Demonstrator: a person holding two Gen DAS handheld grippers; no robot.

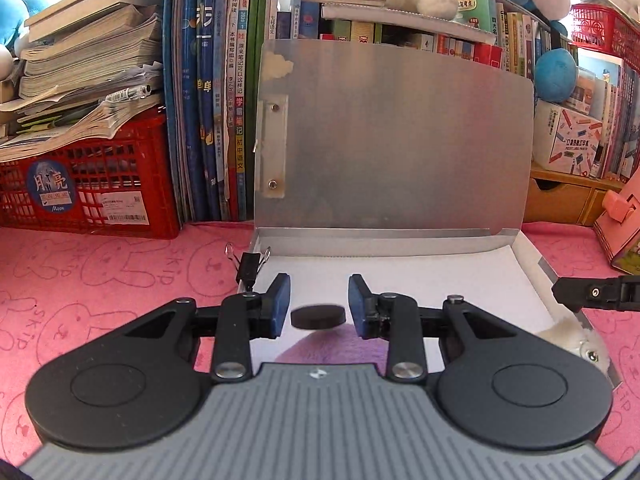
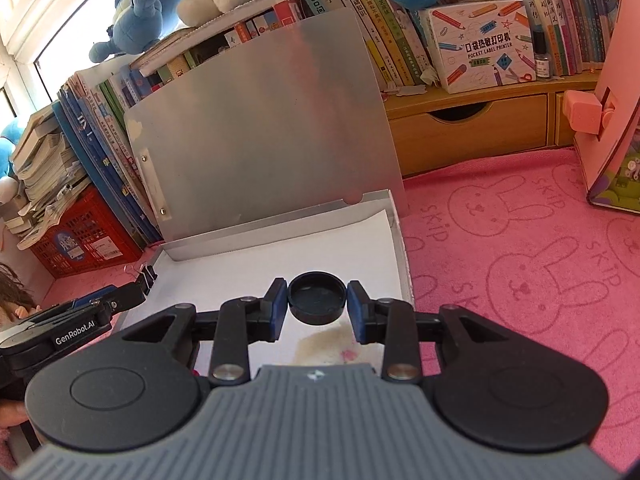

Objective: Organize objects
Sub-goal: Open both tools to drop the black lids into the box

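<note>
Both jaws narrow: right gripper (image 2: 317,300) clamps cap (image 2: 317,298), left gripper (image 1: 318,306) seemingly disc (image 1: 318,317)

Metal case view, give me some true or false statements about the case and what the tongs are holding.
1. The metal case has its lid standing open. True.
2. The right tongs grip a black round cap with its hollow side up. True.
3. A binder clip sits at the right edge of the case. False: it is at the left edge.
4. The cloth under the case is blue. False: it is pink with rabbit outlines.
5. The left tongs hold a black disc over the white paper in the case. True.
</note>
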